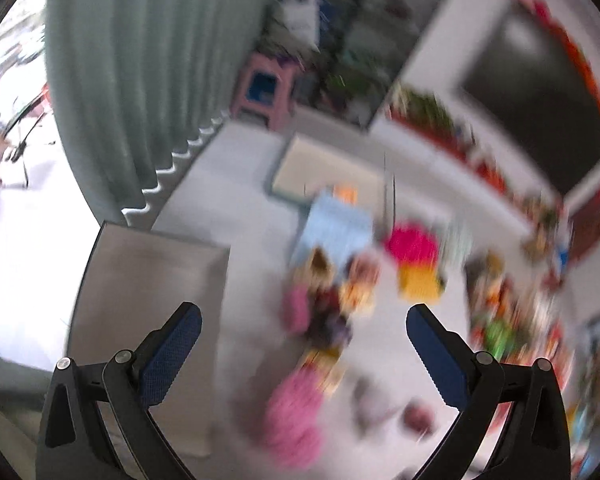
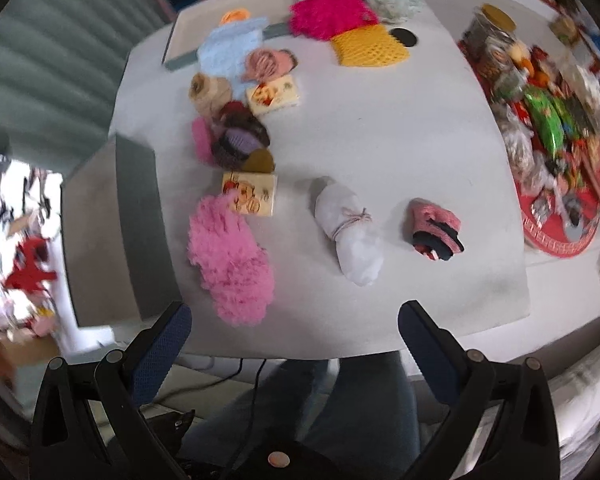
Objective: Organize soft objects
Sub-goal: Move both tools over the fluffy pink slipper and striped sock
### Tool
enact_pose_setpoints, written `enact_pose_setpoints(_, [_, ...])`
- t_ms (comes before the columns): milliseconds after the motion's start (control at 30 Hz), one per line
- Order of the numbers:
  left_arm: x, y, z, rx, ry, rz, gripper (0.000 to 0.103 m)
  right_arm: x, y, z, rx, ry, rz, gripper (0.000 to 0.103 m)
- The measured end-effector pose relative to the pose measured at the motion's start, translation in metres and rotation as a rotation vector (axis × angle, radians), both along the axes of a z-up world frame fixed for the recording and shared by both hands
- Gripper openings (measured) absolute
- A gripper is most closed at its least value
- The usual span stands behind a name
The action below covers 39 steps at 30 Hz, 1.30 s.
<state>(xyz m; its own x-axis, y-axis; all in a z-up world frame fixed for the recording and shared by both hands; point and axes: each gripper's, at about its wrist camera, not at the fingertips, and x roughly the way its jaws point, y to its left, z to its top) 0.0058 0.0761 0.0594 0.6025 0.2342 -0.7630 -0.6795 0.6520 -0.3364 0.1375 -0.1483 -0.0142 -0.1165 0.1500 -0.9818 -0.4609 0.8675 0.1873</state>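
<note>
Right wrist view: right gripper [image 2: 294,318] hangs above the near edge of the white table [image 2: 400,140], jaws spread wide, nothing between them. Soft objects lie scattered across the table: fluffy pink piece [image 2: 232,268] nearest, white tied bundle [image 2: 350,236] beside it, pink-and-black item [image 2: 436,228] further right. Left wrist view, blurred: left gripper [image 1: 304,320] likewise released, empty.

Bright daylight, heavy motion blur in left view, fisheye-bent edges
</note>
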Motion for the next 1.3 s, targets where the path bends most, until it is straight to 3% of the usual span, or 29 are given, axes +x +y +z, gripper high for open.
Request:
enact_pose_setpoints(67, [0.002, 0.005, 0.007, -0.017, -0.054, 0.051, 0.103, -0.008, 0.008, -0.003, -0.017, 0.018, 0.051, 0.103])
enact_pose_setpoints(233, [0.016, 0.008, 0.014, -0.045, -0.124, 0.073, 0.103, -0.027, 0.031, -0.002, 0.07, -0.06, 0.153, 0.103])
enact_pose_setpoints(333, [0.018, 0.005, 0.031, 0.067, -0.163, 0.112, 0.103, -0.04, 0.043, -0.001, 0.109, -0.055, 0.223, 0.103])
enact_pose_setpoints(467, [0.014, 0.006, 0.059, 0.221, -0.241, 0.17, 0.103, -0.056, 0.048, -0.003, 0.186, 0.028, 0.295, 0.103])
enact_pose_setpoints(533, [0.015, 0.006, 0.06, 0.232, -0.249, 0.162, 0.103, -0.064, 0.051, -0.002, 0.2, 0.04, 0.329, 0.103])
enact_pose_setpoints(633, [0.028, 0.009, 0.04, 0.145, -0.132, 0.053, 0.103, -0.066, 0.047, -0.004, 0.151, 0.017, 0.316, 0.103])
enact_pose_setpoints(667, [0.034, 0.005, 0.024, 0.123, -0.042, -0.016, 0.103, -0.061, 0.041, -0.007, 0.131, 0.01, 0.282, 0.103])
enact_pose_setpoints(867, [0.042, -0.039, -0.082, 0.004, 0.353, -0.31, 0.103, -0.017, -0.031, -0.028, 0.027, 0.013, -0.028, 0.103])
enact_pose_setpoints(967, [0.038, -0.063, -0.115, -0.026, 0.466, -0.36, 0.103, -0.006, -0.058, -0.04, -0.026, 0.034, -0.116, 0.103])
enact_pose_setpoints(1133, [0.031, -0.084, -0.131, -0.051, 0.535, -0.386, 0.103, 0.002, -0.078, -0.059, -0.058, 0.071, -0.183, 0.103])
enact_pose_setpoints(1300, [0.032, -0.089, -0.136, -0.062, 0.567, -0.358, 0.103, 0.016, -0.082, -0.076, -0.074, 0.088, -0.153, 0.103])
